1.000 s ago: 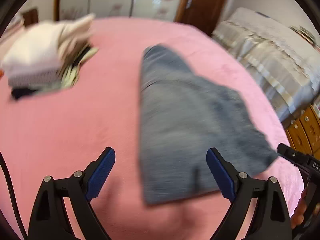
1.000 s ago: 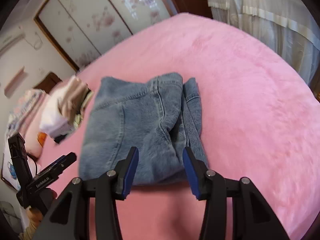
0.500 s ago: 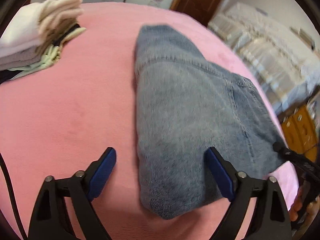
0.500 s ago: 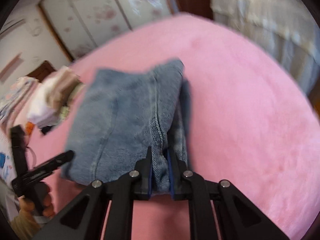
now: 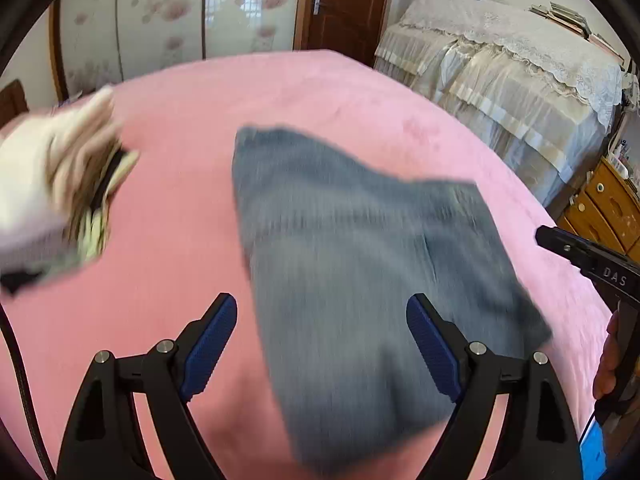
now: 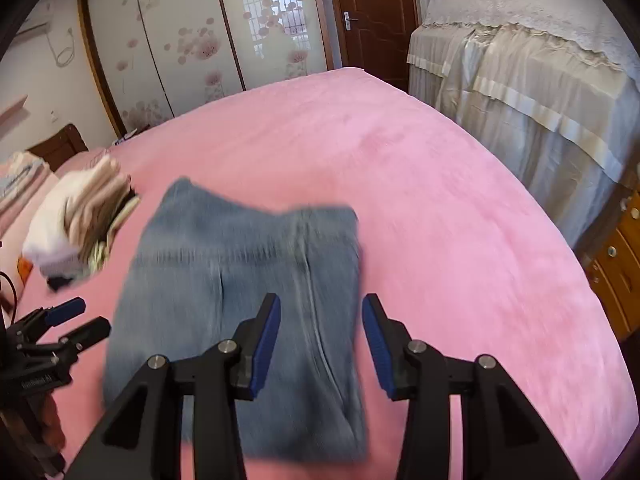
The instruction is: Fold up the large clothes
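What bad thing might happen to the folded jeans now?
1. The folded jeans lie loose on the pink bed; neither the right tongs nor the left tongs grip them. Both are open just above the denim, so a finger might snag a layer and undo the fold.
2. The pile of folded clothes sits close beside the jeans. Sliding the jeans that way might knock it over.

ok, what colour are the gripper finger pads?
Blue, ribbed pads on black fingers. Clearest in the right wrist view.
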The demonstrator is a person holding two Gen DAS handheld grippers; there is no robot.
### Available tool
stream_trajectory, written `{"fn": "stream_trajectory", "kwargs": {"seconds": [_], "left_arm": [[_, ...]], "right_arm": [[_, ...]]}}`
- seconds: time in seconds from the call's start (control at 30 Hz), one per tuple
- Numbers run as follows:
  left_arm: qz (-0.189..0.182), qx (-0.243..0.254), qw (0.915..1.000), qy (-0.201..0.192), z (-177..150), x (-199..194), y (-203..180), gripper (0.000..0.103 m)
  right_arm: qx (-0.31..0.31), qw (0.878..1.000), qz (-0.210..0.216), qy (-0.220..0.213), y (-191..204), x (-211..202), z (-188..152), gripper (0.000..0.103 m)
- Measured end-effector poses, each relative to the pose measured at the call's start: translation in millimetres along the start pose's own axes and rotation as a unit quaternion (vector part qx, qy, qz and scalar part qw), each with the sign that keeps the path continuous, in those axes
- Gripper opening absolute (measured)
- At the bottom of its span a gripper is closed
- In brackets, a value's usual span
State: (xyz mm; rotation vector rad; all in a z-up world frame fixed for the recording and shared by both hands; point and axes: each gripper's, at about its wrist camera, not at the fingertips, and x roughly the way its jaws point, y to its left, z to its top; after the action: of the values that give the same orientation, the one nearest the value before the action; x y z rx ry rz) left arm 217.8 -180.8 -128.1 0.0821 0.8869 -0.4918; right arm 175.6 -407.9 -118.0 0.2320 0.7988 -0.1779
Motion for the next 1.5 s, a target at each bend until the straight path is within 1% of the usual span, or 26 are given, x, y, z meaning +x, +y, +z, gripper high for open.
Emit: {"fn": "stream_trajectory", "kwargs": {"seconds": [0.03,0.1,0.17,0.2,0.3,0.33,0.4,0.47,0.5,0.63,0.73,0.77,0.8,0.83,0.87,0.9,0.93,1.0,1.1,1.13,1.17,1.27,1.3,1.33,1.4,1.5], "left_arm": [[-0.002,-0.001,1.0,0.002,13,9,0,0.085],[-0.02,-0.011,0.9997,0.011,41,31,1,0.068],[-0.042,-0.026,0.9983,0.03,58,53,6,0.028],[-0.047,-0.033,0.9973,0.044,67,68,7,0.021],[-0.035,-0.026,0.9969,0.066,79,101,8,0.02],[-0.03,-0.024,0.9967,0.072,79,106,8,0.02],[-0.027,-0.025,0.9959,0.083,77,117,14,0.012],[-0.039,-0.034,0.9954,0.081,74,119,20,0.01],[-0.046,-0.038,0.9952,0.078,73,119,23,0.01],[-0.038,-0.029,0.9964,0.069,71,116,21,0.01],[-0.044,-0.033,0.9955,0.077,74,109,16,0.02],[-0.051,-0.042,0.9946,0.081,76,105,16,0.033],[-0.05,-0.05,0.9943,0.08,78,98,16,0.052],[-0.042,-0.054,0.9951,0.073,80,88,16,0.061],[-0.03,-0.055,0.9963,0.06,82,75,16,0.075],[-0.021,-0.054,0.9973,0.046,84,60,17,0.085],[-0.018,-0.055,0.9976,0.037,86,49,18,0.088],[-0.017,-0.058,0.9979,0.02,92,20,19,0.091],[-0.016,-0.059,0.9981,0.007,96,-21,22,0.094],[-0.017,-0.056,0.9983,0.003,96,-30,24,0.095],[-0.019,-0.051,0.9985,0.003,94,-38,26,0.101],[-0.035,-0.04,0.9984,0.019,86,-51,26,0.102],[-0.052,-0.04,0.9976,0.025,81,-53,27,0.102],[-0.066,-0.041,0.9966,0.028,78,-53,26,0.102],[-0.098,-0.047,0.9931,0.044,67,-47,29,0.102],[-0.119,-0.06,0.9886,0.07,45,-23,36,0.102]], "right_arm": [[-0.001,1.0,0.004,-0.003,3,11,13,0.043],[0.002,1.0,0.025,0.011,8,39,33,0.042],[0.007,0.997,0.073,0.041,10,65,45,0.029],[0.004,0.995,0.082,0.053,13,76,49,0.015],[-0.014,0.995,0.05,0.082,15,109,51,0.014],[-0.016,0.995,0.028,0.09,9,119,50,0.008],[-0.003,0.995,0.001,0.098,-13,131,44,0.006],[0.015,0.995,-0.006,0.1,-34,133,40,0.004],[0.021,0.995,0.002,0.102,-44,132,36,0.0],[0.017,0.995,0.018,0.098,-46,121,33,0.0],[0.036,0.995,0.03,0.091,-48,108,41,0.005],[0.042,0.995,0.034,0.087,-48,101,45,0.006],[0.048,0.995,0.041,0.082,-48,91,49,0.013],[0.052,0.995,0.048,0.075,-45,82,53,0.025],[0.052,0.995,0.05,0.068,-43,72,55,0.033],[0.049,0.996,0.051,0.057,-40,59,58,0.05],[0.043,0.997,0.054,0.046,-38,46,59,0.062],[0.025,0.998,0.059,0.024,-32,17,62,0.069],[-0.002,0.998,0.056,-0.011,-23,-25,65,0.072],[-0.006,0.998,0.059,-0.019,-22,-34,65,0.078],[-0.009,0.998,0.063,-0.027,-21,-43,65,0.081],[-0.026,0.995,0.082,-0.048,-19,-60,61,0.097],[-0.035,0.994,0.093,-0.043,-20,-59,58,0.103],[-0.044,0.993,0.105,-0.028,-20,-55,55,0.103],[-0.049,0.993,0.105,0.012,-24,-39,46,0.103],[-0.037,0.99,0.104,0.085,-34,-3,27,0.103]]}}
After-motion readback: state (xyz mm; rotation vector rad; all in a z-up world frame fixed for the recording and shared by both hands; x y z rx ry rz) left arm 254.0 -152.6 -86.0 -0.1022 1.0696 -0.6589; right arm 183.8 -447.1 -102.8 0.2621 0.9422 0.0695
